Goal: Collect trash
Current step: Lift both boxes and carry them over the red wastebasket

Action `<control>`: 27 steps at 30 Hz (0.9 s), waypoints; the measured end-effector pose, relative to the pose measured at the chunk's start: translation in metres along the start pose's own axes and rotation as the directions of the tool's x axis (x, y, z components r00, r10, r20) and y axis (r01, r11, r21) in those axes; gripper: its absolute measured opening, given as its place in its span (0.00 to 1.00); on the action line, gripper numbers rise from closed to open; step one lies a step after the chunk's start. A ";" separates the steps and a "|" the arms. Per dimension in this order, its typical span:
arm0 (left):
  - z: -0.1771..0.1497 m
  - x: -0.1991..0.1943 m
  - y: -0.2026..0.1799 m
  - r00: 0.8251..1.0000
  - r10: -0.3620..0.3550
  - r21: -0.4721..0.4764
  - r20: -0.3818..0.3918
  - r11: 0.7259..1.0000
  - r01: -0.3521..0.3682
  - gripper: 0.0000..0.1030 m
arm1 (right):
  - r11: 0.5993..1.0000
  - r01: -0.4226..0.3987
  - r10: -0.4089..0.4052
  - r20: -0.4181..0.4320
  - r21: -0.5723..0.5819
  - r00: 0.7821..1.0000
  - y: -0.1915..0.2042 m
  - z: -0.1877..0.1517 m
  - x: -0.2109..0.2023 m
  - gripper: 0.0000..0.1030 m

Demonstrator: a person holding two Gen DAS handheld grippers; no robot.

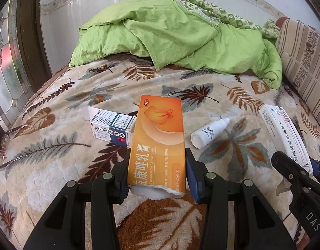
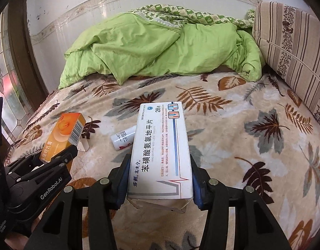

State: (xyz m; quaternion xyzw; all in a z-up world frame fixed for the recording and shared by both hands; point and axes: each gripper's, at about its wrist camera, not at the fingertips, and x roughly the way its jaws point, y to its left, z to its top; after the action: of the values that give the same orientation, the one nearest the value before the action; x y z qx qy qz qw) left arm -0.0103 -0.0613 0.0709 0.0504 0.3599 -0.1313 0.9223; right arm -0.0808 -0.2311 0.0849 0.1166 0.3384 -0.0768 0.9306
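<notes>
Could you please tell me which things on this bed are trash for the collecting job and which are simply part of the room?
Trash: orange box in left gripper; white box in right gripper; blue-white box; white bottle.

Room: leaf blanket; green duvet; striped cushion.

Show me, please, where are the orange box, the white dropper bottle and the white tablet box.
orange box (image 1: 160, 137), left wrist view, middle of its printed top face.
white dropper bottle (image 1: 208, 132), left wrist view, its labelled body.
white tablet box (image 2: 162, 148), right wrist view, middle of its top face.

Left gripper (image 1: 156, 166), right gripper (image 2: 160, 170) clamped, side by side
</notes>
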 end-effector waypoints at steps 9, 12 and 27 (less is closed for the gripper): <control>-0.001 -0.001 -0.001 1.000 0.001 0.000 -0.002 1.000 -0.001 0.43 | 1.000 -0.007 0.007 0.001 0.007 1.000 0.001 0.000 -0.001 0.52; -0.002 -0.001 -0.002 1.000 0.002 0.002 -0.004 1.000 -0.002 0.43 | 1.000 -0.008 0.008 0.000 0.008 1.000 0.000 0.000 -0.001 0.52; -0.003 -0.001 -0.005 1.000 -0.019 0.004 -0.006 1.000 0.019 0.43 | 1.000 -0.009 0.009 0.006 0.016 1.000 0.002 0.002 -0.005 0.52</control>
State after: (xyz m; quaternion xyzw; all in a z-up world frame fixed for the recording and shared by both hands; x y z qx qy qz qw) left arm -0.0147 -0.0655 0.0697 0.0492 0.3630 -0.1404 0.9198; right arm -0.0830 -0.2297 0.0896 0.1255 0.3343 -0.0757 0.9310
